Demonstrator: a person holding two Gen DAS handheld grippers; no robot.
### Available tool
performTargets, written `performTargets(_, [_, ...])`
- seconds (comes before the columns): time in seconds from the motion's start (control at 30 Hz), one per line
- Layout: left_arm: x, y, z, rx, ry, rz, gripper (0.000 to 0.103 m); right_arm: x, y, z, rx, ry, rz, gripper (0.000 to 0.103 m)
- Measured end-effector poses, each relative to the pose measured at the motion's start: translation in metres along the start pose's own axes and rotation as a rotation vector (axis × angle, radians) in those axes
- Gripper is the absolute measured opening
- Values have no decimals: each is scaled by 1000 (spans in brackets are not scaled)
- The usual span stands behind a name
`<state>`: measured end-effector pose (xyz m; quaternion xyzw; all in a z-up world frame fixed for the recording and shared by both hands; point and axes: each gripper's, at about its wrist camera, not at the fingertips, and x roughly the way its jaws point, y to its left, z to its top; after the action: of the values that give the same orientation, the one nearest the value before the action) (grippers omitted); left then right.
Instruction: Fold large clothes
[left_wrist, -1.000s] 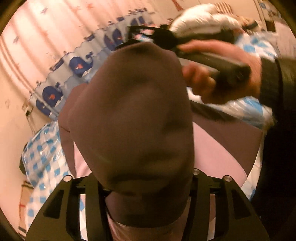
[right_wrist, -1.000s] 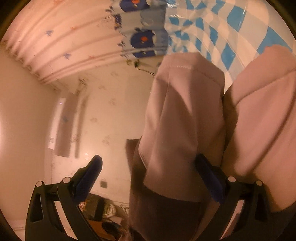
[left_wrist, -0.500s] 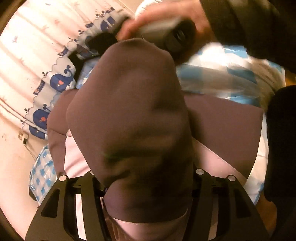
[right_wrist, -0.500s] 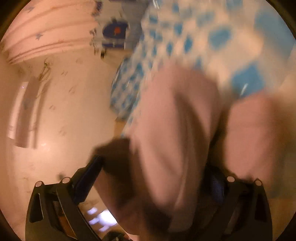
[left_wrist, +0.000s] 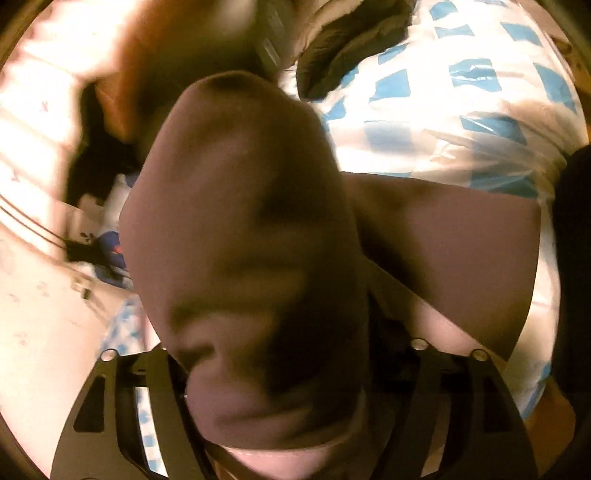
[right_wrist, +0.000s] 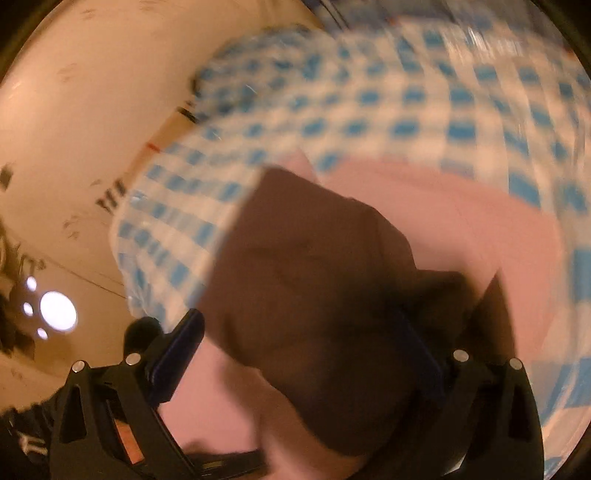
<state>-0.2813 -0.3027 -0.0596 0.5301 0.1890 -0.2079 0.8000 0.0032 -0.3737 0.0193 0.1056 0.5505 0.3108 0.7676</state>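
Observation:
A large garment (left_wrist: 240, 221), brown outside with a pink lining, lies on the blue-and-white checked bed cover (left_wrist: 443, 92). A thick brown fold of it bulges up between the fingers of my left gripper (left_wrist: 284, 369), whose jaws are opening; a dark gap shows beside the right finger. In the right wrist view, which is blurred, a brown flap (right_wrist: 314, 277) sits between the wide-set blue pads of my right gripper (right_wrist: 299, 343), over the pink lining (right_wrist: 443, 221). It rests against the right pad and the left pad (right_wrist: 177, 347) looks free.
A blurred hand (left_wrist: 166, 55) hovers at the top left of the left wrist view. A dark piece of clothing (left_wrist: 351, 48) lies at the far side of the bed. Pale floor (right_wrist: 74, 147) runs along the bed's left edge (right_wrist: 155, 206).
My left gripper's fingers have spread apart around the brown fold and it has dropped closer to the bed. The right gripper swung quickly from facing the wall to looking down on the bed.

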Motion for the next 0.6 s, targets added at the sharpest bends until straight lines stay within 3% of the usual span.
performTargets(0.1, [-38, -2, -14, 28, -31, -17, 78, 17, -14, -19, -18, -27, -37, 92])
performTargets(0.17, [-65, 11, -33, -30, -49, -83, 78, 16, -21, -28, -7, -85, -18, 91])
performTargets(0.23, [-79, 51, -56, -205, -56, -189, 79, 14, -23, -38, -13, -144, -36, 90])
performTargets(0.3, [-78, 115, -82, -482, -77, -249, 80, 12, -15, -54, -34, -199, -76, 90])
performTargets(0.4, [-44, 203, -114, -924, -142, -351, 86, 5, -3, -80, -47, -288, -135, 90])
performTargets(0.5, [14, 234, -125, -1066, -166, -473, 86, 0, 2, -101, -51, -363, -179, 90])
performTargets(0.53, [42, 233, -121, -1105, -151, -557, 86, -1, 1, -103, -50, -371, -182, 90])
performTargets(0.6, [99, 214, -116, -1105, -43, -680, 86, -2, -4, -106, -48, -387, -172, 90])
